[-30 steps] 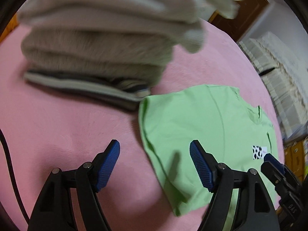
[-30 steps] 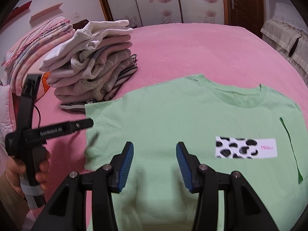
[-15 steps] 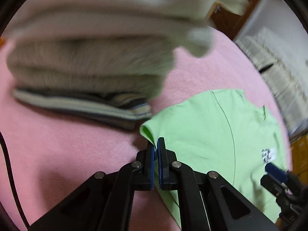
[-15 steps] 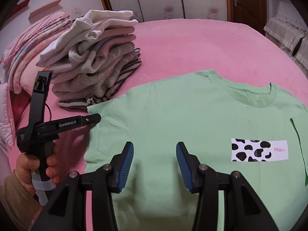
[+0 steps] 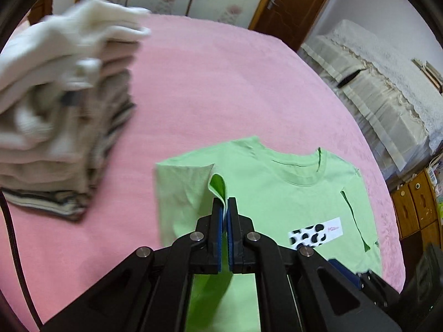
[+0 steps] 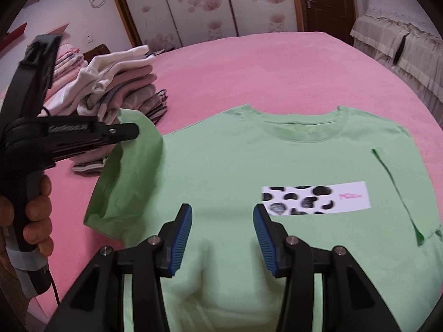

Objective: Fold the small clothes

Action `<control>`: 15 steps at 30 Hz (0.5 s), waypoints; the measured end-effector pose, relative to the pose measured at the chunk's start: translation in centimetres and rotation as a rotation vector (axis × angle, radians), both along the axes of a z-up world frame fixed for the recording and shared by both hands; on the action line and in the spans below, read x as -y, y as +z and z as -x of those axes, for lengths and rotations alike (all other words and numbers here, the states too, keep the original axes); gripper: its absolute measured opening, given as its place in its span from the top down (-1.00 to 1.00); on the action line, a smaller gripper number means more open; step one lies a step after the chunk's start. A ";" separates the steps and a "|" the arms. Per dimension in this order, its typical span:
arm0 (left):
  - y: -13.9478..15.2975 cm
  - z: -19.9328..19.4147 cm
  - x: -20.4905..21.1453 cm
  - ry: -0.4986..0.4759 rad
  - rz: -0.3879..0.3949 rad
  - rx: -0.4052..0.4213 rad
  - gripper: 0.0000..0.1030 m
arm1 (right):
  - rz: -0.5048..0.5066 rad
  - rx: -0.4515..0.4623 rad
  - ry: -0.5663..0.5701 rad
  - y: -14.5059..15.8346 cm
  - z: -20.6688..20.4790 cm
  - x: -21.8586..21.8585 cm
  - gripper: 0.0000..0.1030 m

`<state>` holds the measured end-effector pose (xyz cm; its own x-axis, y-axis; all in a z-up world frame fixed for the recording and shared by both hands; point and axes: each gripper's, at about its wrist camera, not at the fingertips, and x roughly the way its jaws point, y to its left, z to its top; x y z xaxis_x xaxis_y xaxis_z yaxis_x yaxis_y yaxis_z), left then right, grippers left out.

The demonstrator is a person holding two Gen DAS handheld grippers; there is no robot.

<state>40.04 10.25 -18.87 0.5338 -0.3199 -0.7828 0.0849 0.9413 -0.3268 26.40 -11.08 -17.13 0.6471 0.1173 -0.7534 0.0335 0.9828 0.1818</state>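
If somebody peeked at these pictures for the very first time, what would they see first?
Probably the bright green T-shirt spread on the pink bed cover, with its cow-spot patch near the chest. Next, the left gripper pinching the shirt's sleeve edge and lifting it, while the right gripper hangs open over the shirt's lower part. A stack of folded clothes sits off to the left.

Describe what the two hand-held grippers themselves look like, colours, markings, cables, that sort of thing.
The left hand-held gripper and right hand-held gripper are alike: black plastic linkage arms with silver rivets, and fingers faced with ribbed blue pads. Seen from the right wrist view, the left one has a black pistol grip with pale lettering on its side, too blurred to read, grey tape round the handle and a thin black cable.
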 end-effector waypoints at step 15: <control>-2.7 0.9 6.1 -0.067 -0.059 -0.028 0.14 | 0.006 -0.021 -0.035 -0.4 0.6 4.2 0.10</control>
<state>39.10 4.15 -21.52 0.4903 -0.3072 -0.8156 0.1400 0.9514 -0.2742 25.76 -15.27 -17.57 0.6344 0.0908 -0.7676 0.0715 0.9819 0.1752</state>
